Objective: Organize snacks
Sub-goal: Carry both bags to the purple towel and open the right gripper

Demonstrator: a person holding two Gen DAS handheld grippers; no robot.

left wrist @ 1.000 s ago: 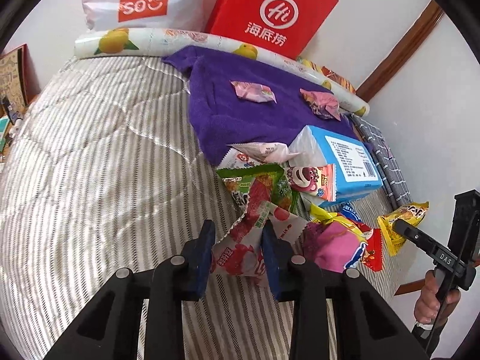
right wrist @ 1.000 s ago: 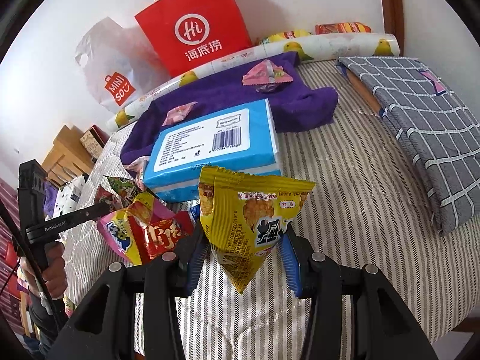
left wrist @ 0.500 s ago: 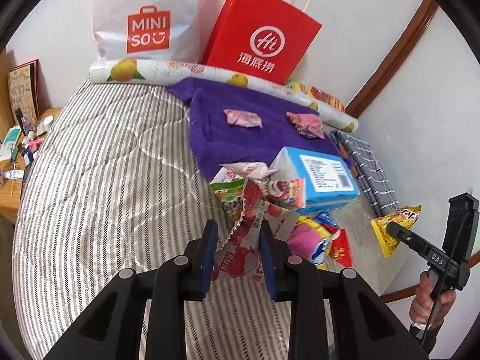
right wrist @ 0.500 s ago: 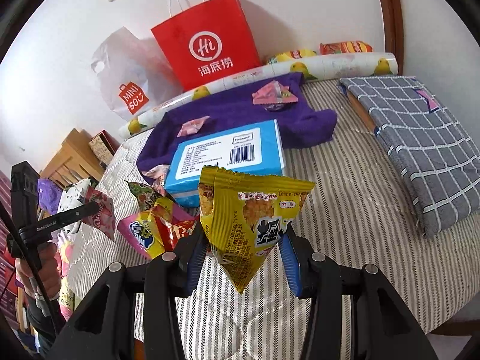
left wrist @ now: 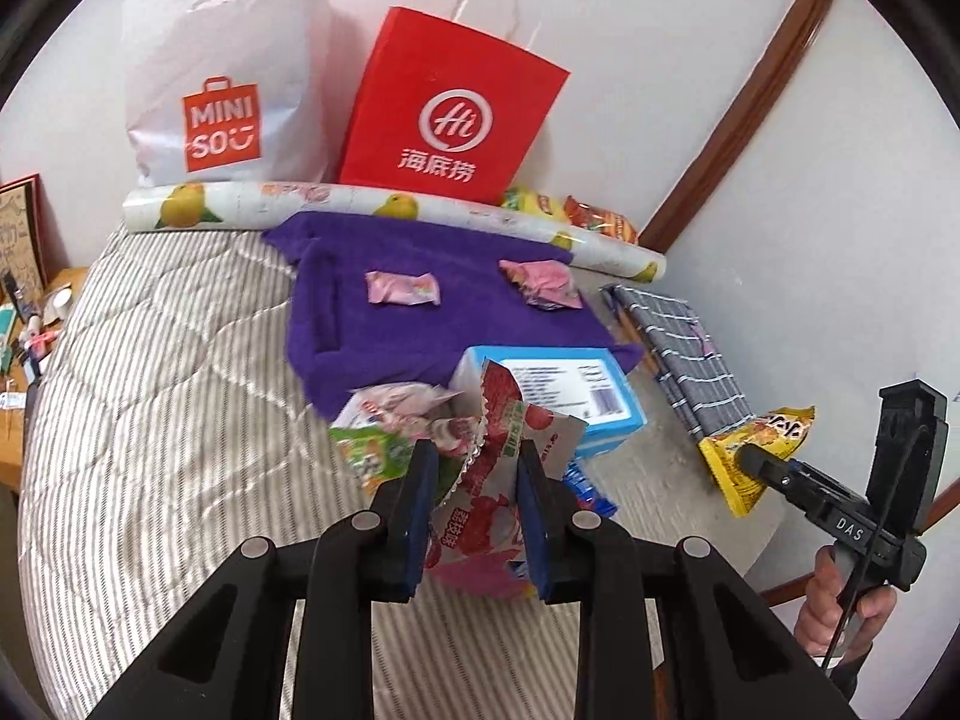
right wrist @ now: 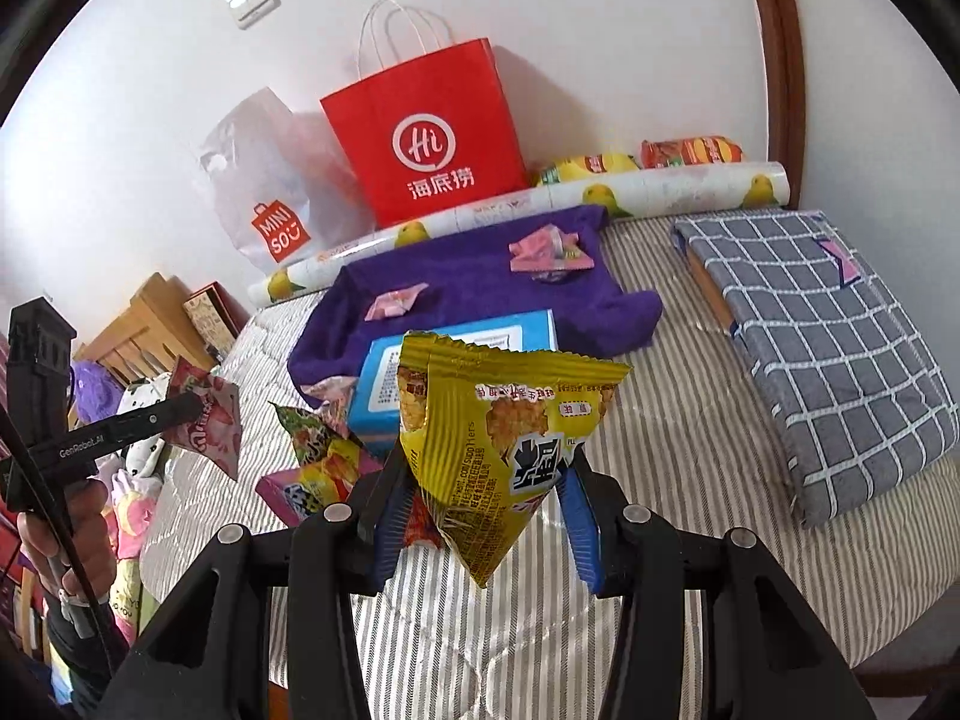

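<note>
Now both packets are seen lifted well clear of the bed (left wrist: pixel 150 390), higher than they were a second ago, when they hung just over the pile. The left hand-held gripper (left wrist: pixel 474 516) is closed on the red-and-white strawberry packet (left wrist: pixel 486 504), which is pinched between the blue pads (left wrist: pixel 420 510) and stands crumpled above them. The right hand-held gripper (right wrist: pixel 480 516) is clamped on the yellow snack packet (right wrist: pixel 498 432), held by its lower corner so that the wide sealed top fans out upward.

Over the last second the pile of loose snacks (right wrist: pixel 312 468) has dropped lower in both views and more of the wall and the two bags is taken in, so a raising and drawing back of both grippers is implied. The blue box (left wrist: pixel 570 390) is left on the bed beside the pile, touching the edge of the purple towel (left wrist: pixel 420 324), on which two pink packets (left wrist: pixel 402 288) are already laid apart.

For the task, the pick-up step is judged finished for both packets and a carry is under way; a set-down place is now called for. The towel is the likely target, possibly the red paper bag (left wrist: pixel 450 108) behind it, though that cannot be settled from these views. The yellow packet is gripped only at its tip, so some risk of slipping is judged. Which snacks remain under the left packet is hard to tell, since the pile is partly hidden.
</note>
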